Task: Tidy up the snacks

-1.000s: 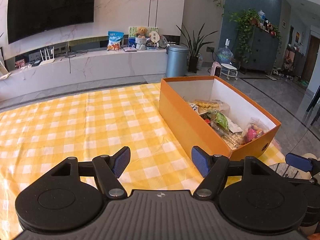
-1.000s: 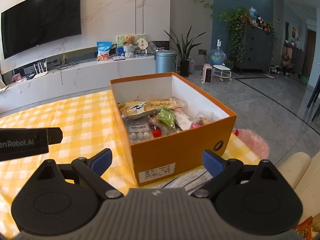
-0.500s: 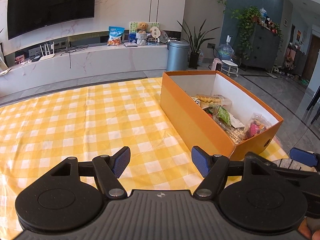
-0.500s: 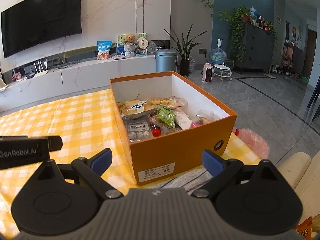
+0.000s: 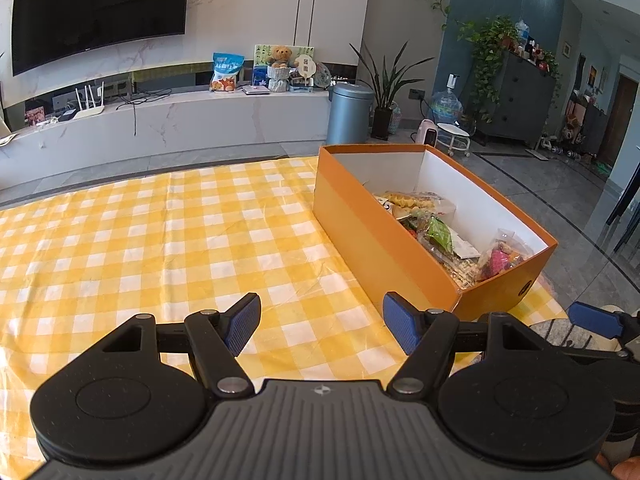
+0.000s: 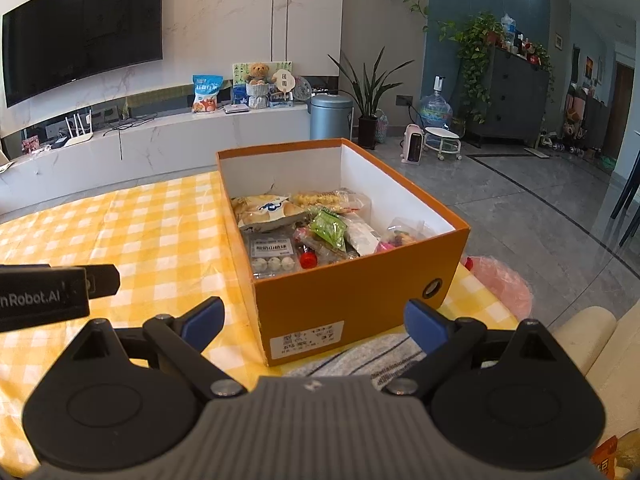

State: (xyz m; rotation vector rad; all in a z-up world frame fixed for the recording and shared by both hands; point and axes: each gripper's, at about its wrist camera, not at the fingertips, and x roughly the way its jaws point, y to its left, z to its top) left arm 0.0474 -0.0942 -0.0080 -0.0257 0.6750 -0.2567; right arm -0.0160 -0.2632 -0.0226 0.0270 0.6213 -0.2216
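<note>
An open orange cardboard box (image 6: 352, 300) stands at the right end of the yellow checked tablecloth (image 5: 160, 232); it also shows in the left wrist view (image 5: 372, 236). Several snack packets (image 6: 312, 232) lie inside it, among them a green packet (image 5: 440, 234) and a pink one (image 5: 500, 258). My left gripper (image 5: 320, 326) is open and empty, low over the cloth to the left of the box. My right gripper (image 6: 314, 322) is open and empty, in front of the box's near end wall.
The table's right edge runs just past the box. A pink plastic bag (image 6: 500, 280) lies on the floor beyond it. A cream seat (image 6: 588, 340) is at the right. A striped grey cloth (image 6: 360, 360) lies under the right gripper. A TV wall and low cabinet stand behind.
The left gripper has risen or tipped a little, so the box and cloth sit lower in its view. The right gripper has barely moved. Both stay open.
</note>
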